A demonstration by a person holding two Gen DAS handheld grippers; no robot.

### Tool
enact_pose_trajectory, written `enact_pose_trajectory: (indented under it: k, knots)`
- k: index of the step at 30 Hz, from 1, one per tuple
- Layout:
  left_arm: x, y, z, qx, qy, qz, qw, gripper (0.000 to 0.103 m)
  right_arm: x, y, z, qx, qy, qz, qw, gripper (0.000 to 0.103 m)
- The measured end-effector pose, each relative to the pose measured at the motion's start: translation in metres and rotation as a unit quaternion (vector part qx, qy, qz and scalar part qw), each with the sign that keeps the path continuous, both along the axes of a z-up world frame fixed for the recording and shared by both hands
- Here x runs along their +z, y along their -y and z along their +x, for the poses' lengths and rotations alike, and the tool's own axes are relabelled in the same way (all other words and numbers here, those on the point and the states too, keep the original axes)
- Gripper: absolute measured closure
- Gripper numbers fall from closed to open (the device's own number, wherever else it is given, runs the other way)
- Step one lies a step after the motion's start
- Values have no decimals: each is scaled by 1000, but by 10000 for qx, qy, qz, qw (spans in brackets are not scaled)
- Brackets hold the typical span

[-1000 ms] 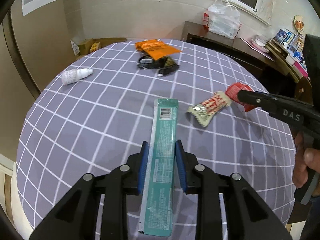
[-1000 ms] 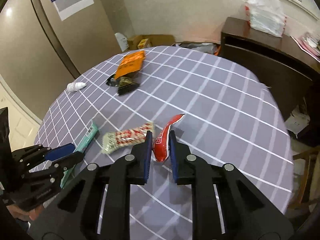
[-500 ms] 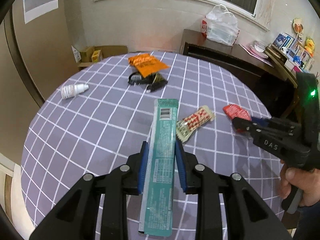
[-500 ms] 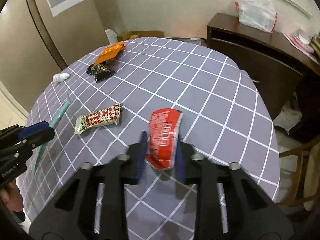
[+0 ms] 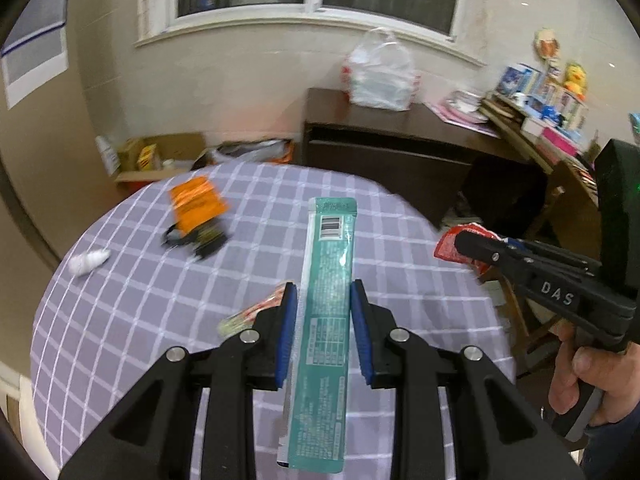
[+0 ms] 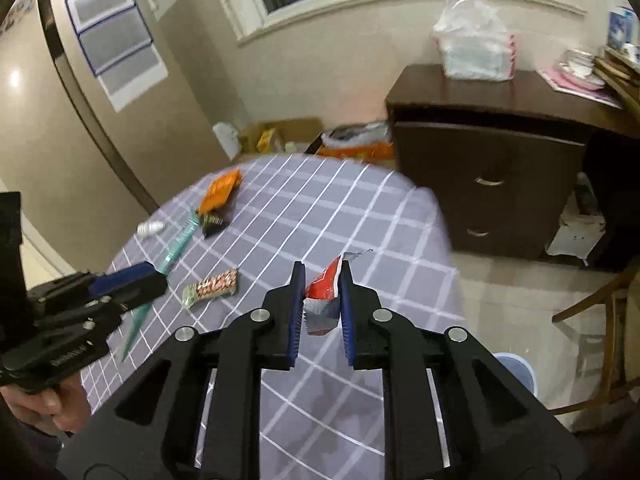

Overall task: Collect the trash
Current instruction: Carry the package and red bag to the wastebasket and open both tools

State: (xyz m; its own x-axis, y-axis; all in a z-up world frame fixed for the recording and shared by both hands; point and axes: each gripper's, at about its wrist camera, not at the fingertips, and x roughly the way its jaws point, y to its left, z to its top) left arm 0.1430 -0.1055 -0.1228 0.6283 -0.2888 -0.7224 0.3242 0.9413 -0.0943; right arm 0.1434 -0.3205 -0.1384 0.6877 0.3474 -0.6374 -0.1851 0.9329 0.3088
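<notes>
Carry-off step. Left gripper (image 5: pixel 323 316) jaws clamp the long teal wrapper (image 5: pixel 326 292), lifted off the bench (image 5: pixel 132 300). Right gripper (image 6: pixel 322 312) jaws closing on the red wrapper (image 6: pixel 325 294) between them. Next: find a bin; red-white wrapper (image 6: pixel 211 286) left of right jaws remains.

Checked table (image 5: pixel 120 320) with orange packet (image 5: pixel 196 202)
</notes>
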Motion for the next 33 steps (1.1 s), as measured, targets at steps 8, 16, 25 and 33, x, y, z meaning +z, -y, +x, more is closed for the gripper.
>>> enact_pose_trajectory:
  k: [8,16,25,33]
  knots:
    - [18,80,0,-690,123,-204,9973,77,30,78,-33,-602,335,296,9972,86]
    - [8,170,-9,-1438,-109,-344,9890,77,23,167,-73,-1507,263,395,9874,86]
    - [-37,257,-14,-1915,-627,-133,9794,77,-21,237,-99,-2259,-221,593,9721,86]
    - [-82,305,-14,-2145,-1033,160,9711,77,-80,266,-96,-2508,-784,893,9607,86]
